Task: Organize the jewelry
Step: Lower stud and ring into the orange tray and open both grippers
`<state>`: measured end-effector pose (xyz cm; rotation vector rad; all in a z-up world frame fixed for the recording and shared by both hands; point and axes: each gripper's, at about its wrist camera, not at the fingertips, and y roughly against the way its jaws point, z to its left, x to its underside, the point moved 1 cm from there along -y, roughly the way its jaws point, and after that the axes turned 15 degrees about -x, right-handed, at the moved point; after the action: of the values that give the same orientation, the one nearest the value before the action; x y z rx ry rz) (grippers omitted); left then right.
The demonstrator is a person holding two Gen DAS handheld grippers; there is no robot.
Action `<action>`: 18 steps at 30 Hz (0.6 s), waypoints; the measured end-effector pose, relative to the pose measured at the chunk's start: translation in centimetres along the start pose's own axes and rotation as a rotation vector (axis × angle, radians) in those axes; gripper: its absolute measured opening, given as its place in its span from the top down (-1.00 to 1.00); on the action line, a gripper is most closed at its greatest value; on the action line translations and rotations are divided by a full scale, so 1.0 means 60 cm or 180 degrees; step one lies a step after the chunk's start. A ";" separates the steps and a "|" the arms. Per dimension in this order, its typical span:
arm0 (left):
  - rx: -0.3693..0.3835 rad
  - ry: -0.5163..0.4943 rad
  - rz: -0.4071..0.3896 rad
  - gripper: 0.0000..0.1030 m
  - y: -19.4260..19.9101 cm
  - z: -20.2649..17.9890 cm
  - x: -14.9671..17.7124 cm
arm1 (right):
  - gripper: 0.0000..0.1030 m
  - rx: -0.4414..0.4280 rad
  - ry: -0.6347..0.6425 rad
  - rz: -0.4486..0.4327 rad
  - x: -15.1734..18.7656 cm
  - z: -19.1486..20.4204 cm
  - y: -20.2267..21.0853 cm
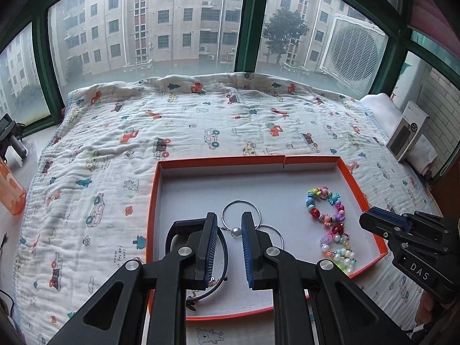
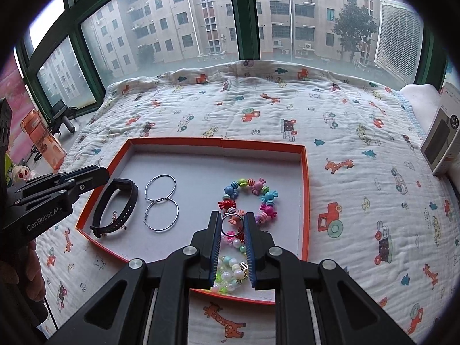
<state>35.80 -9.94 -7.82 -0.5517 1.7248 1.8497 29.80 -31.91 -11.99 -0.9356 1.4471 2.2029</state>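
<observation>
An orange-rimmed tray (image 1: 356, 185) (image 2: 304, 178) lies on the printed quilt. In it are two silver hoop earrings (image 1: 241, 207) (image 2: 161, 198), a black bracelet (image 2: 115, 204) (image 1: 222, 254), a colourful candy-bead bracelet (image 1: 325, 204) (image 2: 250, 194) and a pastel pearl bracelet (image 1: 339, 251) (image 2: 231, 273). My left gripper (image 1: 228, 224) is open above the hoops, with a small pearl (image 1: 236, 232) hanging between its fingers. My right gripper (image 2: 233, 221) is shut on a small silver ring (image 2: 232, 224) above the bead bracelets. It also shows in the left wrist view (image 1: 373, 221).
A window runs behind the quilt (image 1: 201, 120). An orange bottle (image 2: 43, 141) (image 1: 10, 189) stands at the left. A white and grey box (image 1: 405, 132) (image 2: 440, 143) leans at the right on folded cloth.
</observation>
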 end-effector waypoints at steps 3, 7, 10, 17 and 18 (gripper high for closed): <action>-0.0045 0.0021 0.0068 0.64 -0.019 0.002 0.007 | 0.64 0.0005 -0.0043 0.0054 0.005 -0.005 -0.013; -0.0044 0.0052 0.0146 0.62 -0.037 0.006 0.015 | 0.64 0.0008 -0.0080 0.0111 0.010 -0.009 -0.025; -0.0055 0.0054 0.0183 0.62 -0.045 0.007 0.019 | 0.63 -0.0001 -0.0105 0.0137 0.014 -0.010 -0.031; -0.0083 0.0078 0.0252 0.54 -0.049 0.011 0.026 | 0.61 -0.0003 -0.0130 0.0169 0.019 -0.006 -0.036; -0.0081 0.0084 0.0246 0.49 -0.046 0.012 0.027 | 0.58 -0.0004 -0.0127 0.0166 0.020 -0.005 -0.034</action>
<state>36.39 -8.94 -10.91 -0.5283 1.7649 1.9283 30.27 -31.38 -14.27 -0.8589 1.4680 2.2466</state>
